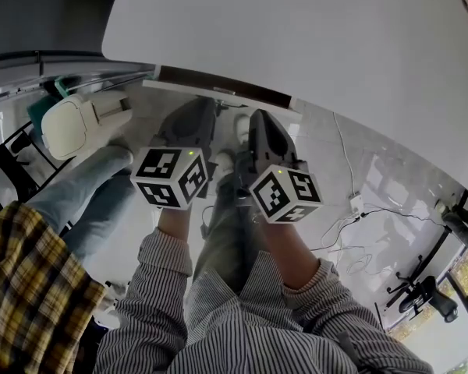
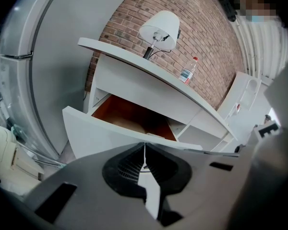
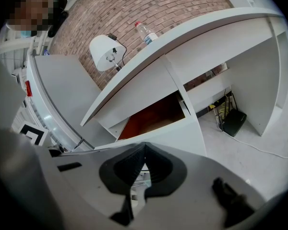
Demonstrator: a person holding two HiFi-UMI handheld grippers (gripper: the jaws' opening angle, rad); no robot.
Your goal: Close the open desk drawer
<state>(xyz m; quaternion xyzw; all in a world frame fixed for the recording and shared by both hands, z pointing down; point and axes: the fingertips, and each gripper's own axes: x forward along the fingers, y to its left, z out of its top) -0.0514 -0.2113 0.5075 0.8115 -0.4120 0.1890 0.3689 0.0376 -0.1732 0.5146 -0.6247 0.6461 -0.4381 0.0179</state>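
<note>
The desk drawer stands pulled out under the white desk top (image 1: 296,45). Only its brown inside (image 1: 218,82) and its white front edge (image 1: 189,90) show in the head view. From the left gripper view I see the drawer's white front (image 2: 101,135) and brown floor (image 2: 129,116). The right gripper view shows the same drawer (image 3: 156,114) open below the desk top (image 3: 192,37). My left gripper (image 1: 203,109) (image 2: 145,146) is shut and empty, just short of the drawer front. My right gripper (image 1: 260,121) (image 3: 145,148) is shut and empty beside it.
A white lamp (image 2: 159,28) and a water bottle (image 2: 187,72) stand on the desk against a brick wall. A black box (image 3: 235,121) and cables (image 1: 351,232) lie on the floor under the desk. Another person (image 1: 31,279) and a cream bin (image 1: 78,123) are at my left.
</note>
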